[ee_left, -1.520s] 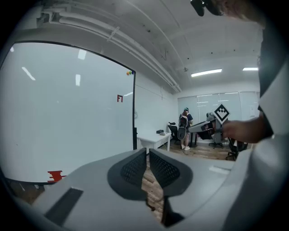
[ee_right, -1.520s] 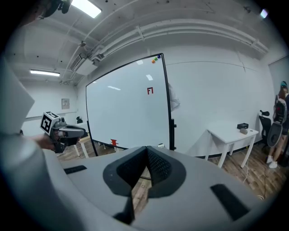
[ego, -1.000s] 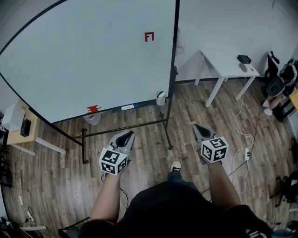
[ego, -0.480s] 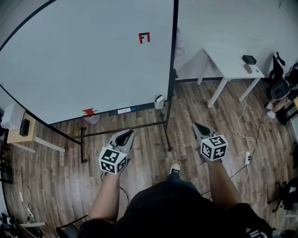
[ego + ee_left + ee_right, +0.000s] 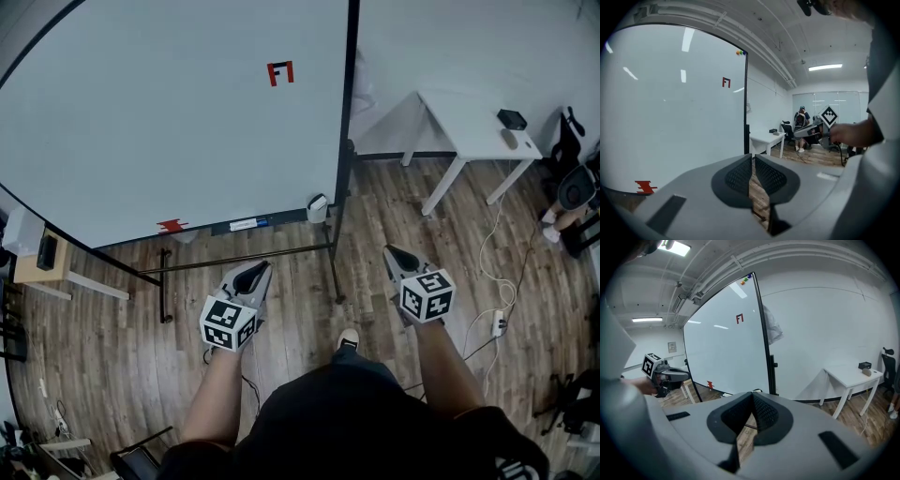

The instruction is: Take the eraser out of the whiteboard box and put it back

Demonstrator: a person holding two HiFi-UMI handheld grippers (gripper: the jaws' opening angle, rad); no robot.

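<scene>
At the lower right corner of the whiteboard: small white box, too small to tell whether the eraser lies inside. Left gripper and right gripper, both clenched on nothing, well apart from the box.

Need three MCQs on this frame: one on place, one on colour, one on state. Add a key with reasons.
1. In the head view, where is the white table relative to the whiteboard?
A. left of it
B. right of it
C. by the person's feet

2. What colour is the small mark high on the whiteboard?
A. green
B. blue
C. red

3. How do the jaws of the left hand-held gripper stand?
A. together, nothing between them
B. wide apart
C. clamped on an eraser

Key:
1 B, the table stands beyond the board's right edge.
2 C, the mark reads red in all three views.
3 A, the left gripper view shows the jaws closed on nothing.
</scene>
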